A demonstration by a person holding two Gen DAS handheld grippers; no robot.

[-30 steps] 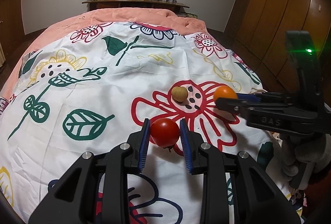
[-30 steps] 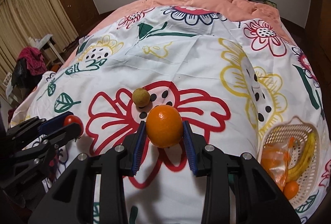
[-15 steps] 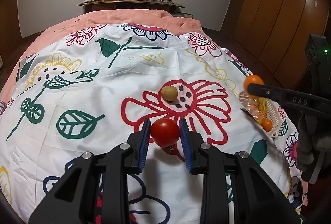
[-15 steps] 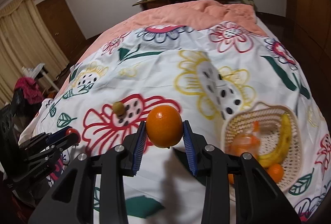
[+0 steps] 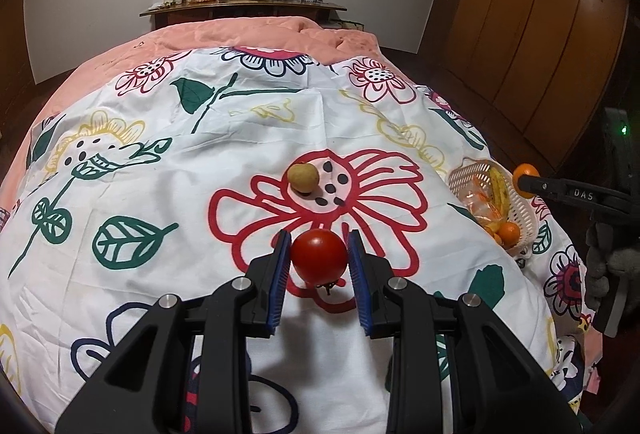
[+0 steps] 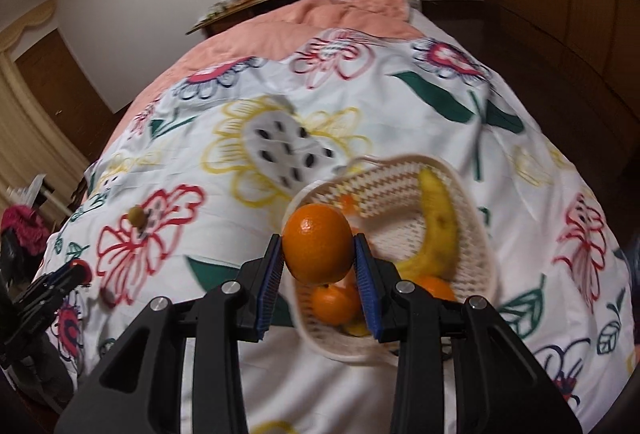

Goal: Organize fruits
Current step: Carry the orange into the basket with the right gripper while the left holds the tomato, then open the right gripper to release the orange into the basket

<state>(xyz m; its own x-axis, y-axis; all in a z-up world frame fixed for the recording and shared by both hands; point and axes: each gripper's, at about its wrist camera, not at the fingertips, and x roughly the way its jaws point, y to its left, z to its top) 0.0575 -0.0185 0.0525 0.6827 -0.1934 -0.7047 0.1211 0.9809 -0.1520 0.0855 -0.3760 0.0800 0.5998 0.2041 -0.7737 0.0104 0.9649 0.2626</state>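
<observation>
Right gripper (image 6: pixel 318 258), pinching the orange (image 6: pixel 317 243), had swung from mid-bed to above the basket (image 6: pixel 478 234). Left gripper (image 5: pixel 319 262) stayed clamped on the tomato (image 5: pixel 319 256), over the bed (image 5: pixel 160 193).

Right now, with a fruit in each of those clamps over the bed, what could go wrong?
1. The orange hangs above the basket, which already holds a banana and small oranges; dropped from there, it might bounce out or bruise them.
2. The basket sits near the bed's edge on soft bedding, so a push could tip it.
3. The tomato is held by its sides alone; squeezing harder could split it.
</observation>
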